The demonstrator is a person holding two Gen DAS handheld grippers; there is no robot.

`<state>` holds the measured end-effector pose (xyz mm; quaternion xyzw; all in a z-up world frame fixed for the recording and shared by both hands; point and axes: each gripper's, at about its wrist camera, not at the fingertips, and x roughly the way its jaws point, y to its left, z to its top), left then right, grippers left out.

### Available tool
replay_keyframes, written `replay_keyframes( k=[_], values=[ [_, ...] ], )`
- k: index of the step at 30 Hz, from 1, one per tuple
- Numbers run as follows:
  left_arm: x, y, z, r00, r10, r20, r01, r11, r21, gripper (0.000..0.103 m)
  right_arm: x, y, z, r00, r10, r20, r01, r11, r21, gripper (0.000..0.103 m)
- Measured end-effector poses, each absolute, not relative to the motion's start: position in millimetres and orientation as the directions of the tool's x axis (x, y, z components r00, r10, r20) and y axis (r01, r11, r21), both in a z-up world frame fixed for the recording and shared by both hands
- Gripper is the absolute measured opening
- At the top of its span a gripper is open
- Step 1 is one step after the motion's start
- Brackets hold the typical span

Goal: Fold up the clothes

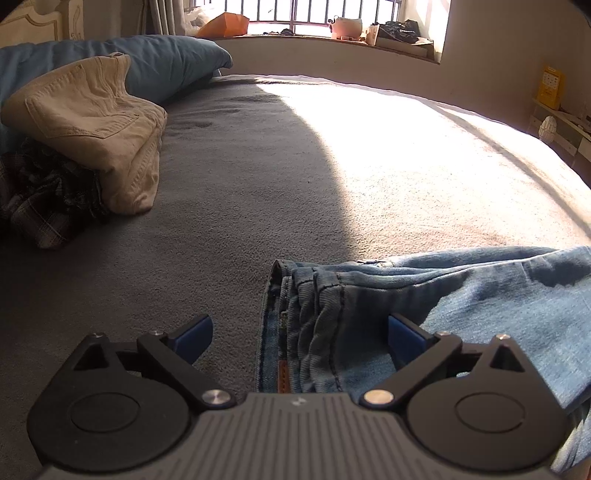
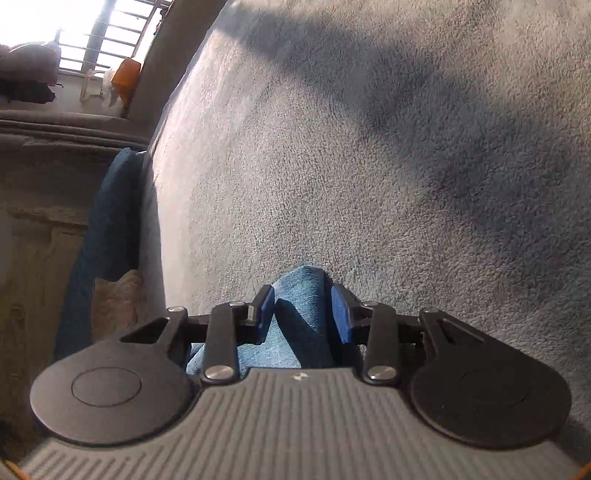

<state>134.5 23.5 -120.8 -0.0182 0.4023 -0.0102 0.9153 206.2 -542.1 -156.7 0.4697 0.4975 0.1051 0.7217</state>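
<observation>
While the sun falls across the far half of the bed (image 1: 258, 177), the items stand as follows.

Writing and labels: none legible. A yellow box (image 1: 550, 85) on the right-hand shelf bears dark print too small to read. A brown leather patch (image 1: 283, 376) sits at the waistband of the jeans; no words can be made out on it.

Jeans (image 1: 424, 302): light blue denim, lying on the grey blanket at the near edge of the bed, waistband end toward the left gripper, the rest running off to the right.

Left gripper (image 1: 300, 332): jaws wide apart, straddling the waistband end of the jeans. The blue pads are clear of the cloth on the left side; whether the right pad touches it cannot be told.

Right gripper (image 2: 302, 312): jaws partly closed with a fold of blue denim (image 2: 299, 317) between them. The left pad lies against the cloth, the right pad close beside it; a firm clamp cannot be confirmed.

Other items, left-wrist view: beige trousers (image 1: 92, 125) heaped at the left, on top of a dark plaid garment (image 1: 48, 199); a blue pillow (image 1: 162, 62) behind them; an orange bag (image 1: 225, 25) and clutter on the windowsill (image 1: 332, 40) under a barred window.

Obstructions: nothing lies on the open blanket between the jeans and the heap.
</observation>
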Motion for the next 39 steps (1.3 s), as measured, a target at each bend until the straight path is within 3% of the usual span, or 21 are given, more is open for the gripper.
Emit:
replay_keyframes(
  k=[1,4,6,9,10,12,15,18,20,22,30,31,32,34,37,39],
  values=[
    [134.3,24.1,-121.1,0.675,-0.036,-0.737,0.001,0.999,-0.048,0.102,206.5,-540.2,-160.7,0.469,0.643,-0.606,0.309,0.523,0.794,0.032],
    [136.8,25.6,-121.7,0.667,-0.041,-0.744,-0.006,0.998,-0.061,0.102,202.8,-524.4,-153.0,0.487,0.594,-0.641,0.239,0.615,0.752,0.015],
    [137.2,25.5,-121.3,0.664,-0.039,-0.747,-0.009,0.998,-0.06,0.102,188.5,-498.7,-122.8,0.577,0.502,-0.644,0.06,0.76,0.647,0.012],
    [137.6,25.7,-121.3,0.662,-0.036,-0.749,-0.014,0.998,-0.061,0.102,147.8,-461.3,-80.0,0.735,0.471,-0.488,-0.247,0.856,0.454,0.011],
    [137.6,25.8,-121.5,0.662,-0.036,-0.749,-0.015,0.998,-0.061,0.102,140.3,-453.5,-76.2,0.76,0.443,-0.475,-0.272,0.881,0.387,0.011],
    [138.4,26.0,-121.7,0.662,-0.038,-0.749,-0.016,0.998,-0.064,0.102,145.7,-455.5,-88.9,0.768,0.382,-0.514,-0.215,0.91,0.355,0.012],
    [139.2,26.1,-121.6,0.659,-0.042,-0.751,-0.014,0.998,-0.069,0.102,175.1,-489.3,-132.9,0.726,0.272,-0.632,0.037,0.902,0.43,0.025],
    [139.4,27.1,-121.9,0.659,-0.045,-0.75,-0.013,0.997,-0.07,0.102,165.3,-537.0,-148.4,0.79,0.293,-0.539,0.236,0.666,0.707,0.031],
    [139.5,27.9,-122.8,0.659,-0.048,-0.751,-0.016,0.997,-0.078,0.102,149.1,-549.0,-152.3,0.791,0.329,-0.516,0.25,0.596,0.763,0.031],
    [140.2,28.7,-123.3,0.657,-0.053,-0.752,-0.017,0.996,-0.085,0.102,134.9,-552.6,-160.0,0.739,0.377,-0.558,0.287,0.573,0.768,0.031],
    [140.6,28.9,-124.9,0.659,-0.061,-0.75,-0.017,0.995,-0.096,0.103,72.2,-527.7,-177.4,0.652,0.561,-0.51,0.294,0.432,0.852,0.031],
    [140.9,28.6,-124.7,0.659,-0.06,-0.75,-0.017,0.995,-0.094,0.103,67.1,-523.6,-176.9,0.647,0.568,-0.509,0.295,0.429,0.853,0.029],
    [141.2,28.3,-124.6,0.659,-0.059,-0.75,-0.016,0.996,-0.092,0.103,63.3,-519.5,-173.9,0.641,0.571,-0.513,0.289,0.44,0.85,0.019],
    [141.4,28.1,-125.0,0.66,-0.057,-0.749,-0.015,0.996,-0.089,0.103,64.0,-510.7,-151.3,0.631,0.551,-0.546,0.224,0.545,0.808,0.01],
    [140.7,27.2,-125.2,0.661,-0.054,-0.748,-0.017,0.996,-0.086,0.103,69.2,-492.5,-105.6,0.64,0.499,-0.584,0.062,0.725,0.686,0.008],
    [140.7,26.3,-125.2,0.661,-0.051,-0.748,-0.018,0.996,-0.084,0.103,79.5,-478.1,-97.2,0.615,0.434,-0.659,0.009,0.831,0.556,0.008]
  ],
)
